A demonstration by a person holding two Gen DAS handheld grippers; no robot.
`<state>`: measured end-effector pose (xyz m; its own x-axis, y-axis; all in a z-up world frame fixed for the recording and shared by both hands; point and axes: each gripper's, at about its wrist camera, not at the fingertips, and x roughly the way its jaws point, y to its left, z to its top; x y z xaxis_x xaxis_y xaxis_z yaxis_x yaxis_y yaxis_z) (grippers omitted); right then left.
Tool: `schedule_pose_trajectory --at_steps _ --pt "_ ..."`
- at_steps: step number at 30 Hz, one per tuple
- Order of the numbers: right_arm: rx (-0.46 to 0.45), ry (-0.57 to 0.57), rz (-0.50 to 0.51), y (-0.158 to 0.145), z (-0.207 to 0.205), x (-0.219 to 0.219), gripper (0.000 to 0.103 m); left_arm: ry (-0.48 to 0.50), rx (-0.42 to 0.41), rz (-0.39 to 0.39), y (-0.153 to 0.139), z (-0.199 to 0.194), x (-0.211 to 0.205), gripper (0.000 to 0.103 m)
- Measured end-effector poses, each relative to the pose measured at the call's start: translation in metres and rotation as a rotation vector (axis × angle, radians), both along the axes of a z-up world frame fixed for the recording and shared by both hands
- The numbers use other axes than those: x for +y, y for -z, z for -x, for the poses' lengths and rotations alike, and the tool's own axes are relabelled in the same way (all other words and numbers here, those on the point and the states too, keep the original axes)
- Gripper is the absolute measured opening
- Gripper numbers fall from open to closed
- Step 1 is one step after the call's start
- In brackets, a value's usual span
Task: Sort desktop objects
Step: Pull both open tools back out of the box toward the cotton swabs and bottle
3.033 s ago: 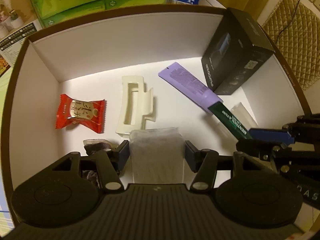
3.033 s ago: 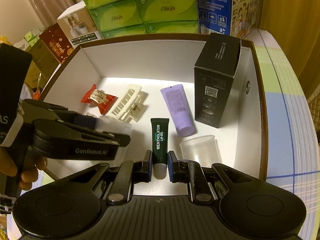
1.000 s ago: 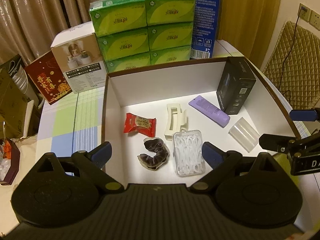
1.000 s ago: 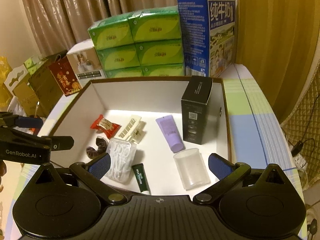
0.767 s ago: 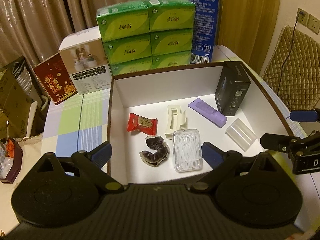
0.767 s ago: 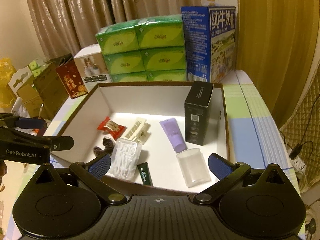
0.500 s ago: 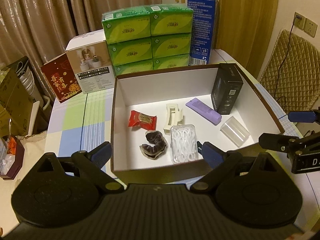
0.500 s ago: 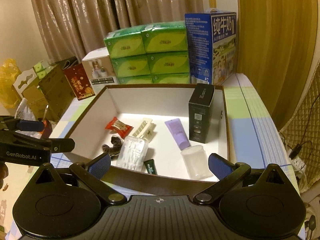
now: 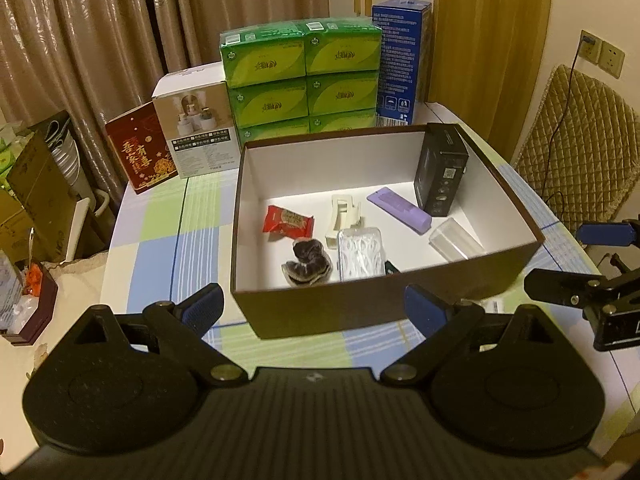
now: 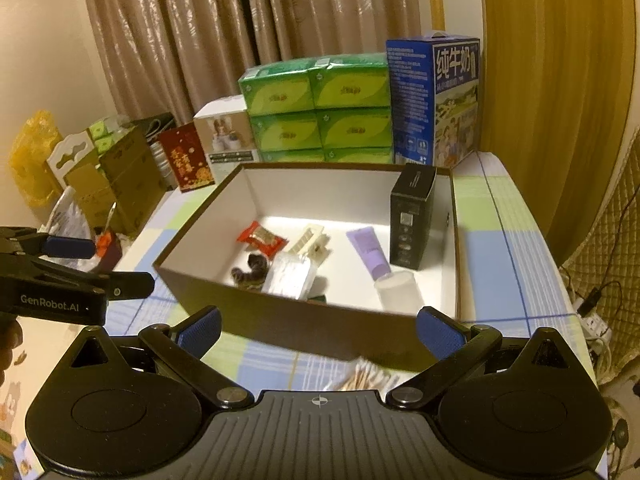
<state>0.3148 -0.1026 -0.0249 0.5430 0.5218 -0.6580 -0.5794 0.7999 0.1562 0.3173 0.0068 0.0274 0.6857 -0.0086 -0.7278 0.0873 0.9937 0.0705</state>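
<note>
I am holding both the left gripper (image 9: 312, 306) and right gripper (image 10: 318, 328) spread wide and empty, short of the box (image 9: 384, 300), since the sorted items are lying inside.

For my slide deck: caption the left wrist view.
Open left tool hovers before a brown box holding a candy, floss picks and purple tube.
</note>
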Motion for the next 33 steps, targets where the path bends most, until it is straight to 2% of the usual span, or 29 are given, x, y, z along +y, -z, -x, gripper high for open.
schedule_pose_trajectory --at_steps 15,33 --pt "0.061 -0.015 0.030 0.016 0.033 -0.019 0.101 -0.003 0.068 0.010 0.018 0.049 -0.002 0.095" --pt "0.152 -0.028 0.071 0.042 0.051 -0.027 0.101 0.043 0.159 0.014 0.043 0.059 -0.019 0.095"
